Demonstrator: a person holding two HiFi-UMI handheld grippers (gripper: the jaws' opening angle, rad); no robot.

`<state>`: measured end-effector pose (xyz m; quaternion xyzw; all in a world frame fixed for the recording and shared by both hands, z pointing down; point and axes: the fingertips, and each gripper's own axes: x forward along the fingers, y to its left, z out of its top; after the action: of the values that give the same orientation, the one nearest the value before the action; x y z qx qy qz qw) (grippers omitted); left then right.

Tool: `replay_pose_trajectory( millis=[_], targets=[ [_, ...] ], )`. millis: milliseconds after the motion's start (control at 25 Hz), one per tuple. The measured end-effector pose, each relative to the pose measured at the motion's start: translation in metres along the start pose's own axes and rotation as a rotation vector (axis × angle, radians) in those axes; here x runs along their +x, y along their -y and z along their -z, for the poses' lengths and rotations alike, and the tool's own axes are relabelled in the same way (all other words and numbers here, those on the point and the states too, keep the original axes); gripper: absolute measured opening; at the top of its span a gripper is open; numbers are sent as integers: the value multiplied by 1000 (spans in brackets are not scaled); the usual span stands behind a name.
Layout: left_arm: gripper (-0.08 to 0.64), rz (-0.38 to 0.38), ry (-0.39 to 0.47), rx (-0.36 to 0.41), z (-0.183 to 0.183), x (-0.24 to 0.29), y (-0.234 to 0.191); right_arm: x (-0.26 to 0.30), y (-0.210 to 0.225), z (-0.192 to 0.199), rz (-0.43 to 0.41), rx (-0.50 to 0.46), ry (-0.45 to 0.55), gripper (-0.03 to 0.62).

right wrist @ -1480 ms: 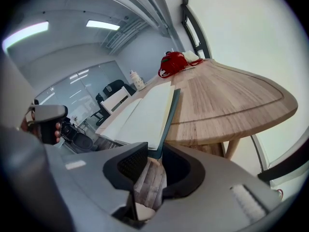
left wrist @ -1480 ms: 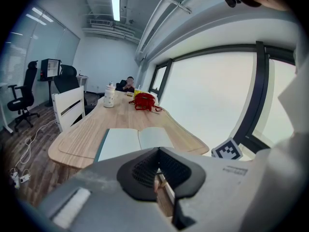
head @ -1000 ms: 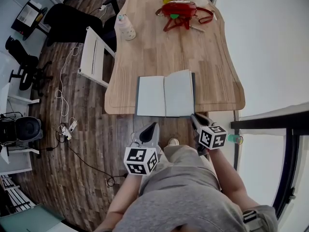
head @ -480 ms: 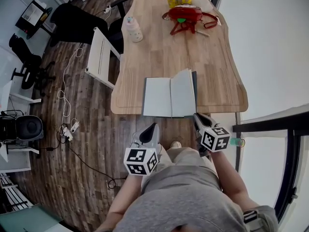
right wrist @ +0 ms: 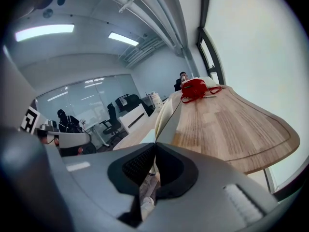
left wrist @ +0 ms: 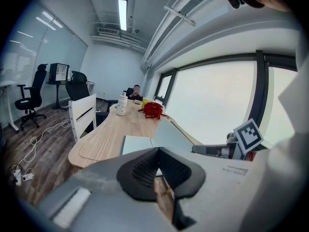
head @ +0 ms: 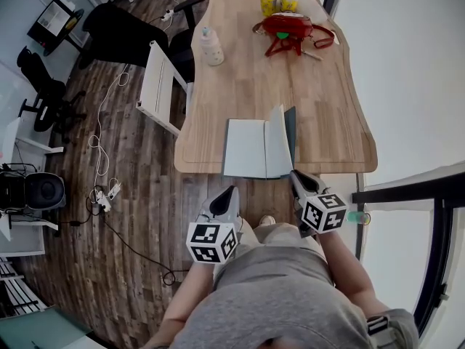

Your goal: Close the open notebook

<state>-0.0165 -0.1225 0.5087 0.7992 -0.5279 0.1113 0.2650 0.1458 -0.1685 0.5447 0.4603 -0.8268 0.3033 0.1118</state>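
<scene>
An open notebook (head: 245, 147) with blank pages lies at the near edge of the wooden table (head: 327, 115). Its left half lies flat. Its right half (head: 278, 140) stands steeply tilted up, off the table. My right gripper (head: 294, 174) has just been closing and is shut on the near corner of that raised half (right wrist: 166, 114), which shows pinched between the jaws at the right gripper (right wrist: 154, 148). My left gripper (head: 231, 190) hangs below the table edge, short of the notebook (left wrist: 137, 143), shut with nothing in it.
Farther up the table lie a red bag (head: 290, 26), a pale bottle (head: 212, 49) and yellow cups (head: 280, 2). A white chair (head: 163, 86) and a black office chair (head: 120, 35) stand left of the table. Cables (head: 98, 144) trail on the floor. A window runs along the right.
The notebook's right half has swung up from flat to steeply tilted, with the right gripper at its corner. The left gripper has barely shifted.
</scene>
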Motion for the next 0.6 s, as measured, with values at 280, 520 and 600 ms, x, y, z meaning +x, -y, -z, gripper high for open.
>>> replay_pose_trajectory(
  millis=[280, 520, 600],
  targets=[
    [3, -4, 10, -11, -6, -1, -12, 14, -31, -9, -61, -42, 1, 14],
    [3, -15, 8, -18, -8, -4, -25, 30, -57, -11, -120, -73, -12, 15],
    [3, -21, 8, -22, -8, -6, -31, 36, -66, -11, -138, -85, -22, 15]
  ],
)
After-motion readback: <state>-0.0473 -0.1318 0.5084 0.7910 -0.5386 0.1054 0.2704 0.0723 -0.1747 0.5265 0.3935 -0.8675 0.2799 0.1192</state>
